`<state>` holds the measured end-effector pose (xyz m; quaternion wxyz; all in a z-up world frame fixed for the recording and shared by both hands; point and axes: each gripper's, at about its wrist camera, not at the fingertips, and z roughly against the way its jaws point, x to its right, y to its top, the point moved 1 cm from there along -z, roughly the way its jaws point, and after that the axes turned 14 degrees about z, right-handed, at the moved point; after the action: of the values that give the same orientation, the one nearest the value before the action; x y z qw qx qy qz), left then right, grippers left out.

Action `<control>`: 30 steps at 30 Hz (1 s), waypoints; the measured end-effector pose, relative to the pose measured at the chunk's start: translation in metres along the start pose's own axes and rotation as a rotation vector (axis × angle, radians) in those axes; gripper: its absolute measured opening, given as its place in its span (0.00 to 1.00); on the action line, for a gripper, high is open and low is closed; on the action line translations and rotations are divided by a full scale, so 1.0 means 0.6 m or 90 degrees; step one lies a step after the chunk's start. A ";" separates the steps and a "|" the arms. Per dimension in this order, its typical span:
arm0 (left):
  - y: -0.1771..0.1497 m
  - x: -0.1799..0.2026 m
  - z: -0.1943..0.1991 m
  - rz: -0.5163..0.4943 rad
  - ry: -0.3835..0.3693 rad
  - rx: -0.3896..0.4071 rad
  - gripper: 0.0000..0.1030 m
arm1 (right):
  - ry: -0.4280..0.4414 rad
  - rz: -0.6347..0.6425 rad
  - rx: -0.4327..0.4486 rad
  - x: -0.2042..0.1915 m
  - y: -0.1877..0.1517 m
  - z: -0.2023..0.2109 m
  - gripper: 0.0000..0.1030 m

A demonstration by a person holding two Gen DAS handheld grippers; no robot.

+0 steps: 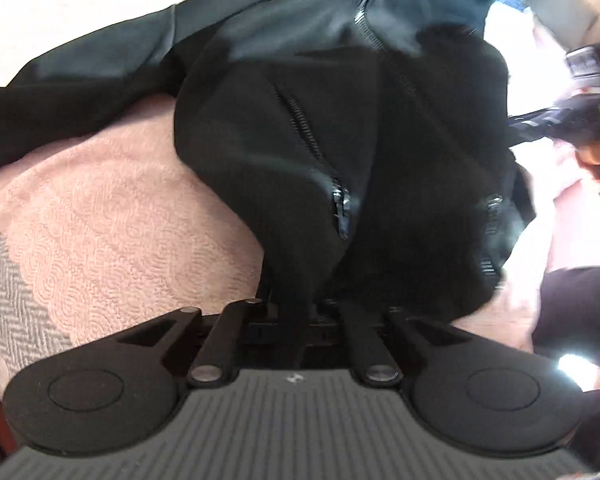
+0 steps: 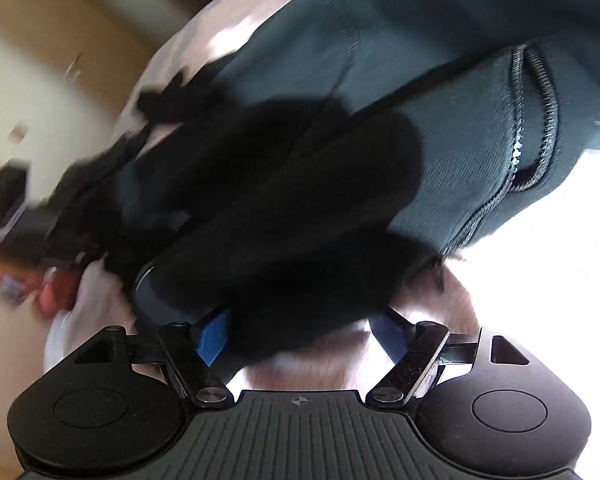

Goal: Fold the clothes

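Over the pink bedspread (image 1: 112, 216), left tongs (image 1: 300, 300) pinch the dark jacket (image 1: 300, 100); right tongs (image 2: 300, 320) spread.

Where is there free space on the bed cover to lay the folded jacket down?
Free: the pink quilted cover, bordered by the black jacket, its sleeve and the grey herringbone strip. Crowded: the right side, where the right gripper works beside the jacket while the left gripper holds its fabric.

The jacket (image 1: 340, 128) lies on the bedspread (image 1: 112, 216), one sleeve (image 1: 80, 76) extending toward the left edge. A cardboard box (image 2: 60, 20) stands beyond the bedspread's far edge.
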<state>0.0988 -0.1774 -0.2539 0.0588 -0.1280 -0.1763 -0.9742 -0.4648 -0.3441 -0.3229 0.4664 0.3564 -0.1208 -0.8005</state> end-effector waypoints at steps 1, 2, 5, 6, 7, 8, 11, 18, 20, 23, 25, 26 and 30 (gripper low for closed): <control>0.000 -0.003 0.018 0.014 -0.031 0.005 0.02 | -0.023 -0.024 0.020 0.002 0.002 0.005 0.77; -0.001 -0.003 0.042 0.023 -0.064 0.014 0.01 | -0.020 -0.028 0.026 0.009 0.006 0.004 0.77; -0.004 0.004 0.103 0.052 -0.116 0.038 0.01 | 0.008 -0.030 0.033 0.034 0.021 -0.004 0.77; -0.005 0.004 0.112 0.054 -0.114 0.041 0.01 | 0.018 -0.030 0.036 0.042 0.026 -0.006 0.77; -0.006 0.005 0.121 0.057 -0.112 0.044 0.01 | 0.027 -0.030 0.038 0.050 0.031 -0.009 0.78; -0.009 0.007 0.123 0.057 -0.104 0.043 0.01 | 0.037 -0.031 0.041 0.058 0.035 -0.011 0.80; -0.005 0.025 0.120 0.061 -0.074 0.038 0.01 | 0.065 -0.032 0.048 0.083 0.050 -0.019 0.81; 0.002 0.078 0.127 0.080 -0.066 0.017 0.01 | 0.117 -0.020 0.018 0.112 0.090 0.010 0.07; 0.007 0.100 0.135 0.088 -0.087 0.009 0.01 | 0.122 0.004 -0.015 0.102 0.101 0.068 0.05; 0.005 0.152 0.145 0.101 -0.153 -0.029 0.02 | 0.092 0.035 -0.090 0.103 0.113 0.178 0.05; -0.002 0.192 0.138 0.107 -0.200 -0.068 0.03 | 0.045 0.047 -0.148 0.112 0.121 0.248 0.05; -0.008 0.211 0.122 0.106 -0.205 -0.082 0.04 | 0.020 0.052 -0.182 0.119 0.123 0.274 0.06; -0.021 0.269 0.060 0.105 -0.186 -0.129 0.09 | -0.047 0.042 -0.248 0.184 0.107 0.319 0.20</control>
<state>-0.0501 -0.1641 -0.1817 0.0991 -0.2873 -0.0731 -0.9499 -0.5875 -0.4971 -0.2023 0.5479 0.2258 0.0079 -0.8054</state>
